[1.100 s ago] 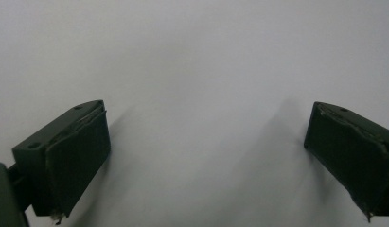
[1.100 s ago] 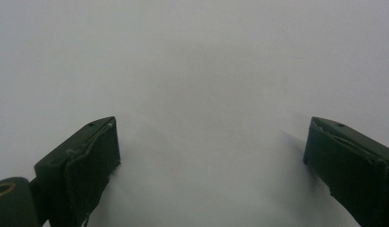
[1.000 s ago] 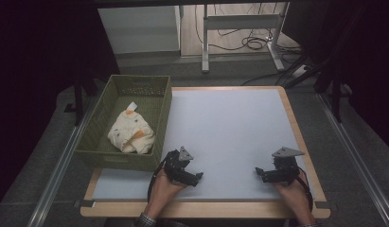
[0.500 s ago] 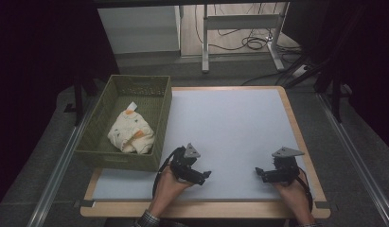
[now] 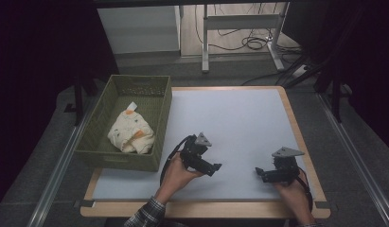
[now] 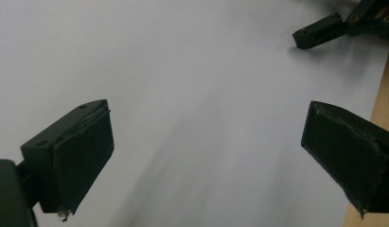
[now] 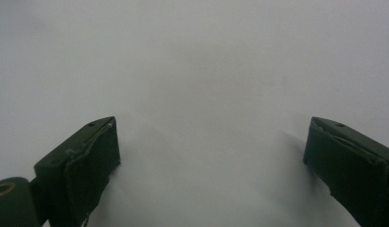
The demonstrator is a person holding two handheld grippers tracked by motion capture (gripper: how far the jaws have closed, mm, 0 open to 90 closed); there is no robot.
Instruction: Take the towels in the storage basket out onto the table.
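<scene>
The left claw (image 5: 215,166) has moved right, away from the basket (image 5: 160,113) and cloth (image 5: 130,132); both claws, right claw (image 5: 260,171) too, are wide open and empty.

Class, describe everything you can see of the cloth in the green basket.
The cloth is cream with orange patches and small dark specks. It looks soft and lies crumpled in a loose heap, not folded. A small white tag sticks up at its far end. It rests on the floor of the green basket, toward the near end, close to the right wall. Neither tool touches it; the left tool is over the white table, to the basket's right.
</scene>
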